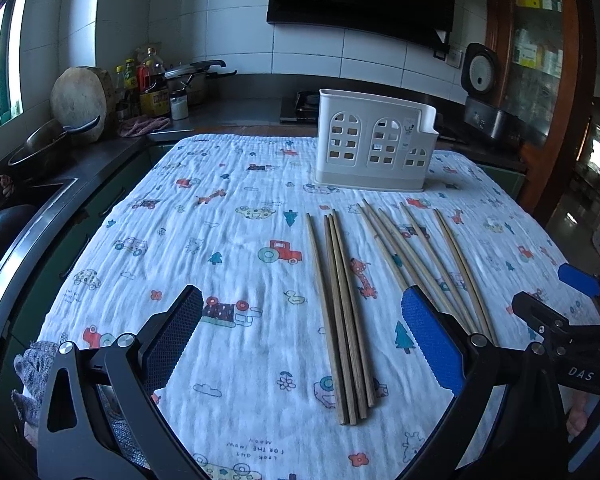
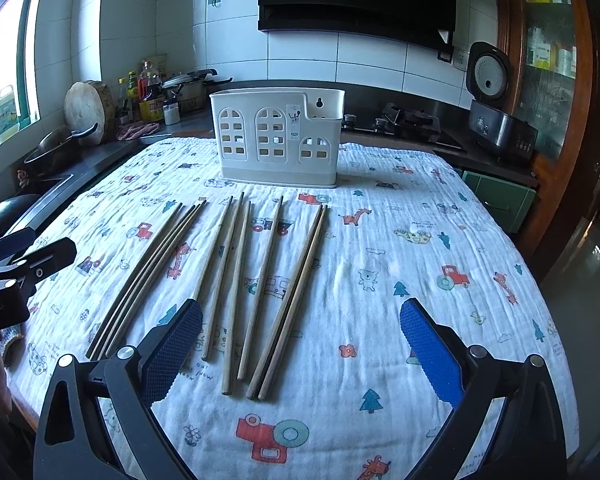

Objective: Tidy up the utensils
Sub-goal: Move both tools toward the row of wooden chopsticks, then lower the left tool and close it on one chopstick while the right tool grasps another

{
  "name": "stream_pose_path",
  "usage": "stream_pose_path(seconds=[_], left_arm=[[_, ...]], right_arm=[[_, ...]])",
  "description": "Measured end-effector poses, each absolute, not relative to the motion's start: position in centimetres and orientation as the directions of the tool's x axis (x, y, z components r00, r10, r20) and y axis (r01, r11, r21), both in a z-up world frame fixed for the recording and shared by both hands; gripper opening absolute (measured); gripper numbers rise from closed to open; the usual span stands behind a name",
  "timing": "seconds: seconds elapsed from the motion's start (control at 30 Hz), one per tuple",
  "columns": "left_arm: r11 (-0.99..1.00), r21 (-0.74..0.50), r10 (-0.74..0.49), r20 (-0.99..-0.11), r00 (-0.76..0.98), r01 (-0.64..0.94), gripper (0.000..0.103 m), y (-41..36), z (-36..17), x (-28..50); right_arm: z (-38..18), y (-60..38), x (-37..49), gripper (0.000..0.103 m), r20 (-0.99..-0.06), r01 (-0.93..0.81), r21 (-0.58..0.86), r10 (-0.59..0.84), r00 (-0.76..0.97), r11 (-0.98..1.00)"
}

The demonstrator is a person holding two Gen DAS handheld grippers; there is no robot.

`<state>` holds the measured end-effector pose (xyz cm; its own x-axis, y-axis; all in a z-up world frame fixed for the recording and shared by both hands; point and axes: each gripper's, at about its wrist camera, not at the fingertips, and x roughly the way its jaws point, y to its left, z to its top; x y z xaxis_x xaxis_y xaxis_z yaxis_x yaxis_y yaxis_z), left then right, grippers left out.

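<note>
Chopsticks of brown wood lie loose on a white crinkled cloth (image 2: 400,240) printed with tractors, giraffes and little trees, all pointing roughly from the near edge toward the far one. A darker set of four (image 1: 342,320) lies close together on the left, and a paler set of six (image 2: 256,284) is spread out to their right, the two rightmost of them touching along their length. Beyond the far tips of the sticks stands a white plastic utensil holder with arched window cut-outs (image 2: 278,136), upright on the cloth and apart from every stick. The left gripper (image 1: 300,340) hovers low over the near part of the cloth with its blue-padded fingers (image 1: 432,344) spread wide and nothing between them; the dark set lies on the cloth between the two pads. The right gripper (image 2: 300,348) is equally wide open and empty, and the near ends of several pale sticks lie between its fingers, closer to the left pad. Each gripper shows at the edge of the other's view, side by side.
</note>
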<state>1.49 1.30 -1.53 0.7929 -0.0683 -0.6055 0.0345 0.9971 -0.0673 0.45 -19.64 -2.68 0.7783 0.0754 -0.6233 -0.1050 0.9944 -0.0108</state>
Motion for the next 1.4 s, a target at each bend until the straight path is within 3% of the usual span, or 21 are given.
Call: stream_pose_path(seconds=[0.2, 0.3, 0.6, 0.67, 0.77, 1.07, 1.4], left_arm=[[0.996, -0.083, -0.068, -0.617, 0.784, 0.021, 0.097, 1.8, -2.1, 2.0], [0.997, -0.081, -0.064, -0.632, 0.772, 0.016, 0.09, 2.0, -2.4, 2.4], [0.995, -0.098, -0.088, -0.674, 0.733, 0.03, 0.056, 2.2, -3.7, 3.4], [0.994, -0.099, -0.097, -0.681, 0.726, 0.039, 0.046, 2.1, -4.0, 3.5], [0.992, -0.113, -0.117, -0.688, 0.716, 0.053, 0.035, 2.1, -4.3, 3.7], [0.988, -0.135, -0.146, -0.695, 0.704, 0.072, 0.019, 2.4, -4.7, 4.0], [0.986, -0.139, -0.163, -0.713, 0.682, 0.09, 0.015, 2.4, -5.3, 3.8]], right_arm=[[-3.6, -20.3, 1.5, 0.081, -0.649, -0.102, 0.013, 0.086, 0.756, 0.995], [-4.2, -20.6, 2.1, 0.074, -0.667, -0.097, 0.029, 0.092, 0.739, 0.995], [-5.8, -20.7, 3.6, 0.047, -0.722, -0.09, 0.053, 0.101, 0.685, 0.995], [-6.1, -20.6, 3.8, 0.035, -0.733, -0.089, 0.058, 0.102, 0.672, 0.994], [-6.4, -20.6, 4.1, 0.026, -0.742, -0.087, 0.07, 0.11, 0.661, 0.994], [-6.9, -20.0, 4.7, 0.01, -0.76, -0.094, 0.098, 0.136, 0.636, 0.991], [-7.0, -19.3, 5.0, 0.006, -0.764, -0.105, 0.088, 0.135, 0.631, 0.991]])
